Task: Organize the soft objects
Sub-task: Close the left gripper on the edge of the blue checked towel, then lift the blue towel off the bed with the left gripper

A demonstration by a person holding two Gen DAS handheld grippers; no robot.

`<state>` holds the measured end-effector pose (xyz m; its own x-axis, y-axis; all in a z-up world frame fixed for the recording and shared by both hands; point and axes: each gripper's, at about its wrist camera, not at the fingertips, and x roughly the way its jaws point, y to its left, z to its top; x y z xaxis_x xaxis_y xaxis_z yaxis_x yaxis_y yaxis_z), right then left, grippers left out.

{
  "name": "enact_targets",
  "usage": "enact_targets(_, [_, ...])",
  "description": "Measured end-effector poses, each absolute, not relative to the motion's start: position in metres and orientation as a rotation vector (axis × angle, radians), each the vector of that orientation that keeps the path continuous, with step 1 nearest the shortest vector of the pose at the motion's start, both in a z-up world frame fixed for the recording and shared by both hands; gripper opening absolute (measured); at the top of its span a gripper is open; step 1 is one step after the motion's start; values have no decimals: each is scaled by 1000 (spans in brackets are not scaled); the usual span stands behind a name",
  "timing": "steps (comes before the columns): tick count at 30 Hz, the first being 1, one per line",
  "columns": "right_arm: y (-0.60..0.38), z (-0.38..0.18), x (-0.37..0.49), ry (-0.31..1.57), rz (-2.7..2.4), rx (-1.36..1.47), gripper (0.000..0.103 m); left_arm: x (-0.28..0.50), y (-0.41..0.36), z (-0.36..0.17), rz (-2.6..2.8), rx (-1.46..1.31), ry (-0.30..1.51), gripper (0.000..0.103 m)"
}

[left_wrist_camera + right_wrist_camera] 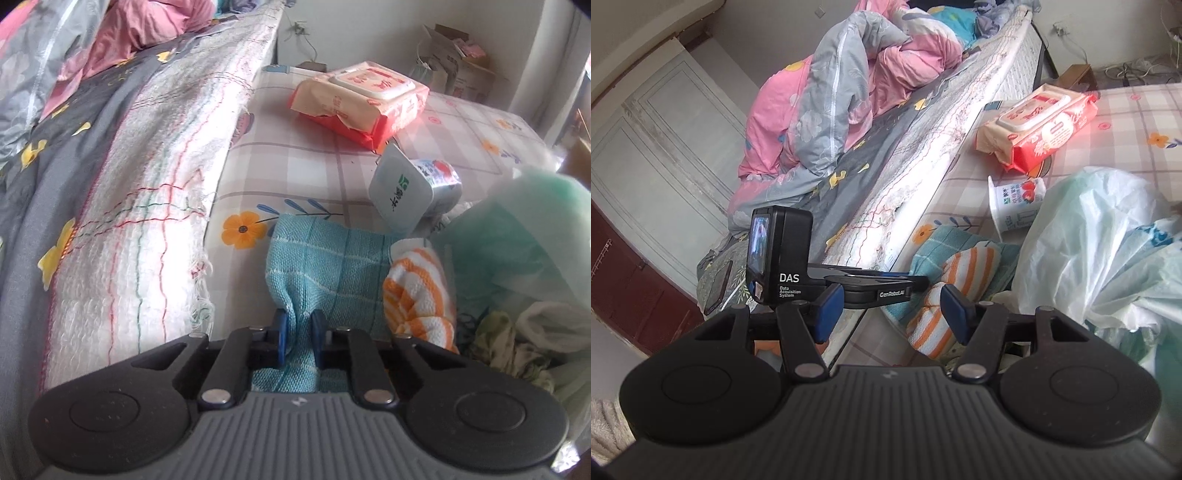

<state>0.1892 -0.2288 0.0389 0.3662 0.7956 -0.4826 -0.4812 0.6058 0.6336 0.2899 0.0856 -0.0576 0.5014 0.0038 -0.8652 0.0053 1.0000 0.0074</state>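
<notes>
Left wrist view: left gripper (298,330) jaws pinched on near edge of teal checked woven cloth (325,258), lying on the plaid sheet (314,177) beside orange-striped terry towel (417,291). Probably light, floppy; grab bunched folds. Right gripper (891,314) jaws wide, holding nothing.

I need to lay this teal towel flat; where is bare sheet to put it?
Free: plaid sheet between the white mattress edge, the red wipes pack and the left gripper's teal checked towel. Crowded: rightward, with orange-striped cloth, yogurt cup and green plastic bag.
</notes>
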Motion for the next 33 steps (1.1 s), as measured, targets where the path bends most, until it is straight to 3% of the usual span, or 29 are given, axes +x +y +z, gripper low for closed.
enact_targets(11, [-242,55,167,834,876,486,59,206,92,-17,75,-78,966,13])
enact_targets(23, [-189,23,147,1088,1014,676,52,103,104,27,97,-193,850,13])
enact_targets(33, [-245,58,133,923,943,727,52,75,77,96,-61,-201,698,13])
